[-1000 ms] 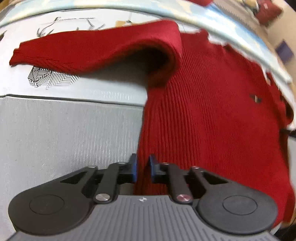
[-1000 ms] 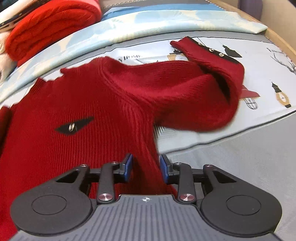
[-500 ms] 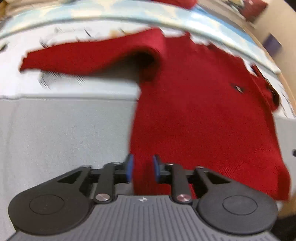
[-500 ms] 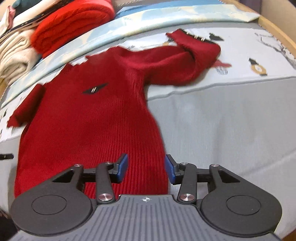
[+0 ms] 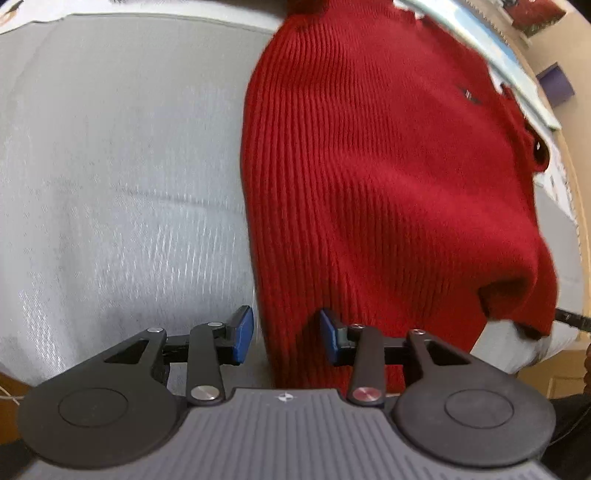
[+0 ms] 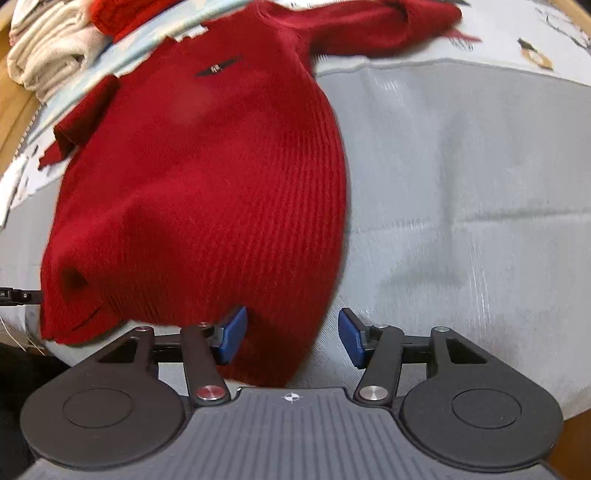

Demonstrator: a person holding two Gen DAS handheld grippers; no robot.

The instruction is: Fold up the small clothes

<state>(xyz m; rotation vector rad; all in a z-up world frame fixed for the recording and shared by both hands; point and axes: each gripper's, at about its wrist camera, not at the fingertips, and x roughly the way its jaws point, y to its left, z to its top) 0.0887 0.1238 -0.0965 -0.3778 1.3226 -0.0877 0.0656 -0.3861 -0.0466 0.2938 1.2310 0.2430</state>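
Observation:
A small red ribbed sweater [image 5: 369,166] lies front up on a grey bed cover [image 5: 110,184], hem toward me. My left gripper [image 5: 286,338] is open, its blue pads either side of the sweater's left hem corner. In the right wrist view the sweater [image 6: 207,184] spreads away from me, one sleeve [image 6: 388,26] stretched to the far right. My right gripper [image 6: 291,338] is open around the right hem corner. The hem between the two grippers bulges up off the cover.
A patterned white and blue sheet [image 6: 535,55] lies past the grey cover. Folded cream and red clothes [image 6: 48,51] are stacked at the far left. A wooden bed edge [image 5: 576,206] runs on the right in the left wrist view.
Both grippers have drawn back from the sweater's chest to its hem and opened wider. The hem corners now lie between their pads.

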